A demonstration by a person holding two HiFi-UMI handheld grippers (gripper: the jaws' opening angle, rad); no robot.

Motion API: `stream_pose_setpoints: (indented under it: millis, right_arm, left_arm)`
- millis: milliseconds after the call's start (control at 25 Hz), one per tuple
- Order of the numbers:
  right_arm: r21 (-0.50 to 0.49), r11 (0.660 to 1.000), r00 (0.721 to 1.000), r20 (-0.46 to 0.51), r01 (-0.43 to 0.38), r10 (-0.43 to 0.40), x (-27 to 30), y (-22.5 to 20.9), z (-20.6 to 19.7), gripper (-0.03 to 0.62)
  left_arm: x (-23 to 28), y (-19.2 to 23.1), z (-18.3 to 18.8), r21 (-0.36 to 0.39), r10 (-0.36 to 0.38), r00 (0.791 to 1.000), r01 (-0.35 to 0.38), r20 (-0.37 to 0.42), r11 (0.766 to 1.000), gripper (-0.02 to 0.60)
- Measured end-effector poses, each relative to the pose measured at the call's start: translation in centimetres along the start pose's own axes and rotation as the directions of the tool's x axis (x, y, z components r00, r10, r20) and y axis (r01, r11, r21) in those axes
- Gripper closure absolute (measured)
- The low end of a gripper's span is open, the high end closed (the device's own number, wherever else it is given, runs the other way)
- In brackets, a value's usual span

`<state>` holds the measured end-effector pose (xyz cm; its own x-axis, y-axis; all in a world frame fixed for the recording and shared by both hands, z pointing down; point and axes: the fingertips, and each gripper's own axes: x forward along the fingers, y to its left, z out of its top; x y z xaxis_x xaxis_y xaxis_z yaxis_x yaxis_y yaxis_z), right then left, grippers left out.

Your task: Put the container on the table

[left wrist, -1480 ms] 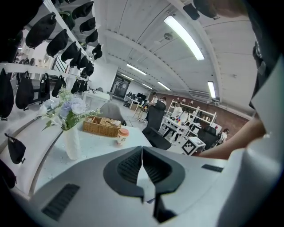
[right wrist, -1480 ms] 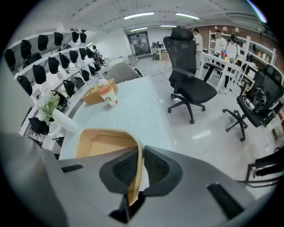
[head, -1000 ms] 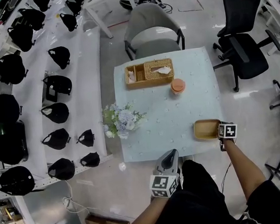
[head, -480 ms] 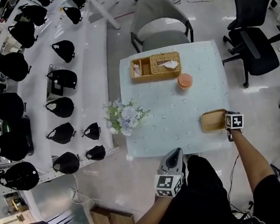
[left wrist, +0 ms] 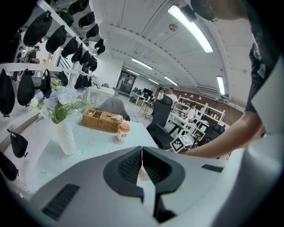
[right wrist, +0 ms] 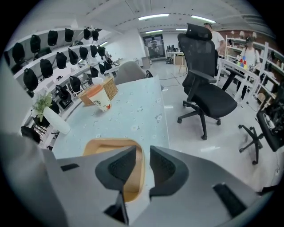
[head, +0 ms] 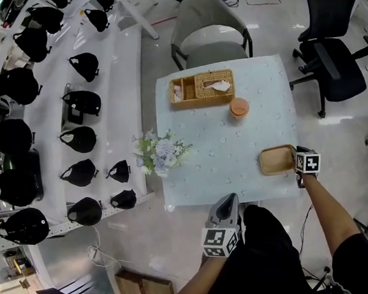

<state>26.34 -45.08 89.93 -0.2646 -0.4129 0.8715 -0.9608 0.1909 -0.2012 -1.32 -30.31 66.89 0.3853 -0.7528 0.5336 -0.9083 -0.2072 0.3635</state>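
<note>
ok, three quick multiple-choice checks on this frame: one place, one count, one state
1. Where on the table is the container?
A. by the right edge, near side
B. dead centre
C. far left corner

2. How many cups are on the table?
A. one
B. two
C. three

3. How do the right gripper jaws stand?
A. apart, container rim between them
B. shut, empty
C. clamped on the cup

Key:
1 A: the head view shows it at the right edge.
2 A: only one orange-lidded cup stands there.
3 A: the jaws have just been opening, and the rim lies between them with the pads not pressing.
</note>
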Motion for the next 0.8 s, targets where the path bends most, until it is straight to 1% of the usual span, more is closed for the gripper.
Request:
stream_pose_setpoints:
  millis: [280, 440, 520, 640, 720, 800]
  right_arm:
    - [-0.013, 0.998, 0.997, 0.031, -0.066, 0.066, -3.9, 2.3, 0.2, 0.500]
    - [-0.002, 0.996, 0.994, 0.069, -0.086, 0.086, -7.9, 4.2, 0.6, 0.507]
    - [-0.001, 0.996, 0.992, 0.091, -0.088, 0.087, -10.0, 5.3, 0.8, 0.508]
    - [-0.044, 0.996, 0.989, 0.126, -0.072, 0.077, -13.4, 7.3, 1.1, 0.516]
    - [-0.070, 0.995, 0.986, 0.151, -0.066, 0.076, -15.3, 9.0, 1.2, 0.525]
    - [-0.068, 0.995, 0.982, 0.168, -0.071, 0.082, -17.0, 11.0, 0.7, 0.536]
  left_arm:
    - [-0.6, -0.2, 1.0, -0.023, -0.008, 0.999, 0.008, 0.033, 1.000, 0.573]
    - [-1.7, 0.5, 2.2, -0.022, -0.012, 0.998, 0.013, 0.061, 1.000, 0.572]
    - [-2.5, 1.0, 2.8, -0.020, -0.015, 0.997, 0.017, 0.075, 1.000, 0.572]
    - [-4.1, 2.0, 3.4, -0.022, -0.012, 0.996, 0.014, 0.093, 1.000, 0.572]
    - [-5.2, 2.3, 4.1, 0.018, -0.013, 0.994, 0.011, 0.112, 1.000, 0.573]
    - [-6.3, 2.4, 4.5, 0.067, -0.027, 0.992, 0.019, 0.124, 0.998, 0.573]
